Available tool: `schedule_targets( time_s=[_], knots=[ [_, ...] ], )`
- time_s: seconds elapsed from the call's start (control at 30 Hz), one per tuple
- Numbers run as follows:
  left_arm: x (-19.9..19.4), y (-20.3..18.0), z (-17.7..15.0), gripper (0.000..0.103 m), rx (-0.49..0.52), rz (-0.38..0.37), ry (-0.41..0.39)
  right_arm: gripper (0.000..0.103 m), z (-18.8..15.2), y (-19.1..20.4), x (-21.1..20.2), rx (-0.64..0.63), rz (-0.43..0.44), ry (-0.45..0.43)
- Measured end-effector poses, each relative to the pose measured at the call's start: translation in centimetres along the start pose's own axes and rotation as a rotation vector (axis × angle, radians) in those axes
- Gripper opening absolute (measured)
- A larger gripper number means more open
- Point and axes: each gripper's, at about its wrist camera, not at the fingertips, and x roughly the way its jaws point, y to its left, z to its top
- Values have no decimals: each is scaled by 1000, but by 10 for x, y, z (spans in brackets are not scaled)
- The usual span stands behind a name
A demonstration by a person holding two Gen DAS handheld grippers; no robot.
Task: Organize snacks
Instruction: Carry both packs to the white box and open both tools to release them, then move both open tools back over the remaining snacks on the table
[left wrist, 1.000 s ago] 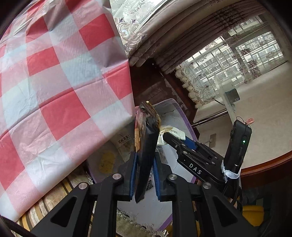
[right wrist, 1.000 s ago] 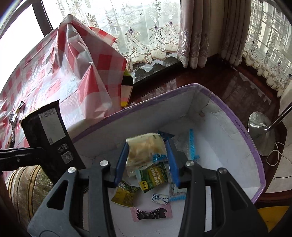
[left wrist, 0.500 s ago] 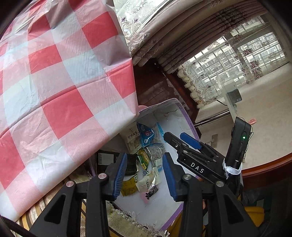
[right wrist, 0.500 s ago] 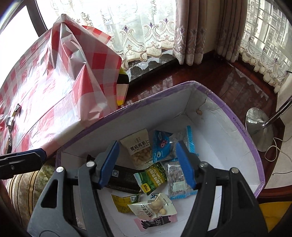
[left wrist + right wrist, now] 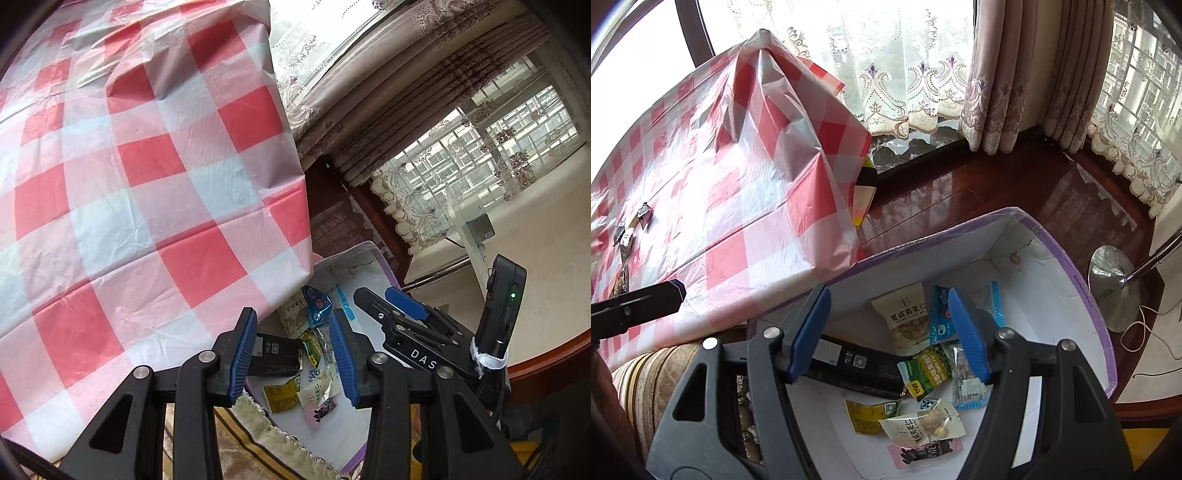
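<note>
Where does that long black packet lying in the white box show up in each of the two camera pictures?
Left wrist view: the black packet lies low in the middle, between the left gripper fingers, just under the checked tablecloth's edge.
Right wrist view: the black packet lies low and left of middle, partly behind the right gripper's left finger.
Shared landmark: the green packet touching its right end.
</note>
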Motion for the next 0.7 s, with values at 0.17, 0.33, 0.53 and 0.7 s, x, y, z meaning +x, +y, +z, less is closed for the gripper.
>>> schedule_targets(
  time_s=[0.17, 0.33, 0.53, 0.7],
  knots=[
    [-24, 21, 0, 42, -32, 44, -65, 71, 4, 25, -9, -43, 19, -17],
    [-52, 49, -4, 43, -89, 87, -127, 71, 6, 58, -16, -104, 51, -22],
    [-88, 82, -16, 43, -148, 144, -212, 72, 1, 104, -21, -187, 101, -16],
    [-119, 111, -30, 43, -211, 180, -274, 73, -6, 140, -23, -249, 137, -3]
  ],
)
